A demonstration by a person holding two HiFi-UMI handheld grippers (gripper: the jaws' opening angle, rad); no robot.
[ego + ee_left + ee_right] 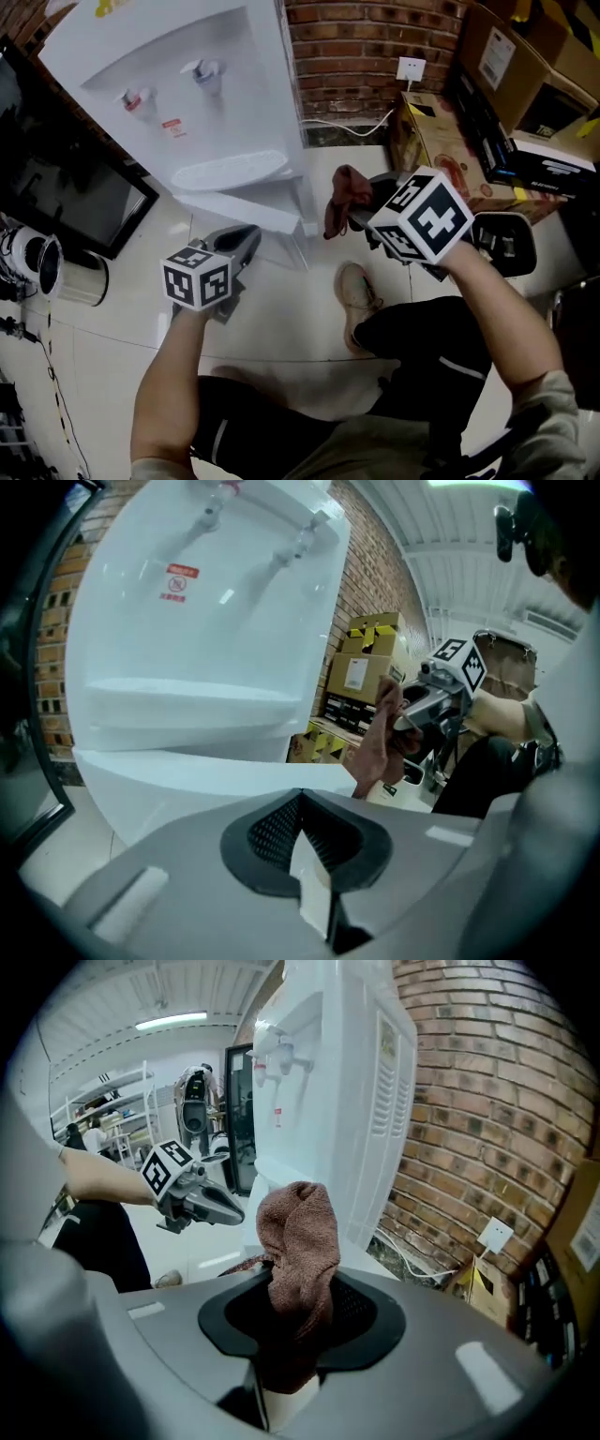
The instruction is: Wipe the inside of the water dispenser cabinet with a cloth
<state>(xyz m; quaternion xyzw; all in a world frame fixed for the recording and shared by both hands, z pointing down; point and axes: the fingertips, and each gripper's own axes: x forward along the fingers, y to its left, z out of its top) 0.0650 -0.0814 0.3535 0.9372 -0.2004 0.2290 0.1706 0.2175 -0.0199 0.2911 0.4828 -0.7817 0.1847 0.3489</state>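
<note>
Room: pale tile floor [281,319], brick wall [366,37] behind, white water dispenser [178,94] in front of us.
Cabinet: a white panel [248,211] juts out below the drip tray [225,172]. We read it as the cabinet door standing open, not certain.
Cabinet contents: no view looks inside, so we can't say what is in there.
Cloth: the brown cloth [345,197] is in the air just right of the panel, well clear of the cabinet. No wiping yet, by our read.
Right gripper: the right gripper [367,217] has its fingers clamped on one end of the cloth, and the rest bunches up loose.
Left gripper: the left gripper [248,234] has its fingers closed together with nothing between them, tips close to the panel.
Boxes: cardboard boxes [441,141] are stacked along the wall on the right; contents not visible.
Risk 1: the loose end of the cloth catches the panel edge on the way in, which would drag it out of the fingers.
Risk 2: nothing holds the panel, so a nudge from either gripper could swing it onto the cloth hand.
Risk 3: the wall socket [410,67] and cable [347,122] sit close to the base, so a wide swing on the right could snag the cable.
Risk 4: we'd be wiping blind inside the cabinet and could miss corners.
</note>
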